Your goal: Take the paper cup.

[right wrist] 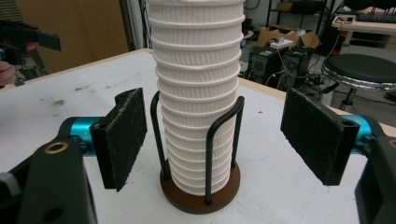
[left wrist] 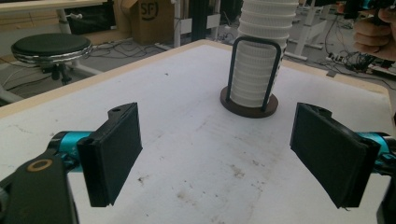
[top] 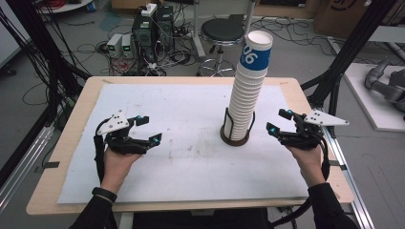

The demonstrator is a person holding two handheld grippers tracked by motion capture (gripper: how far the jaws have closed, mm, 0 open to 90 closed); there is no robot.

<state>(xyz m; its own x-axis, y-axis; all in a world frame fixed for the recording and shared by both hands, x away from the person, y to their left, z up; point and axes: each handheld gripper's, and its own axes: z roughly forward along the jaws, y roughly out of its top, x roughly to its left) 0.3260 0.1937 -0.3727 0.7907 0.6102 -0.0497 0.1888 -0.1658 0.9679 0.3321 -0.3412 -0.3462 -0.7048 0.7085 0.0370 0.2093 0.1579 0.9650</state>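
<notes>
Just ahead of the right tool (top: 281, 122), a tall stack of paper cups (top: 246, 90) stands upright in a wire holder (top: 235, 132) with a round dark base, on the white-covered table (top: 143, 102). The right gripper view looks straight at the lower part of the stack (right wrist: 198, 93), which sits between that tool's (right wrist: 212, 140) two pads but farther off, not yet touched; the jaws stand wide apart and hold nothing. The left tool (top: 149, 130) rests well off to the far side of the stack from the right tool, its jaws also spread wide and empty, with bare table between its pads (left wrist: 116, 151) and the holder (left wrist: 250, 100) beyond them.

The step in hand looks like the approach to take a cup from the stack. To do it well, I would judge that the right tool should rise toward the top cup (top: 258, 47), the blue-printed one, and close on its wall just below the rim, clear of the wire loops. A light squeeze matters, since paper walls buckle easily. The left tool could steady the lower cups or the holder, so the stack neither tips nor lifts as one. Pulling straight up along the stack's slight lean should free a single cup.
</notes>
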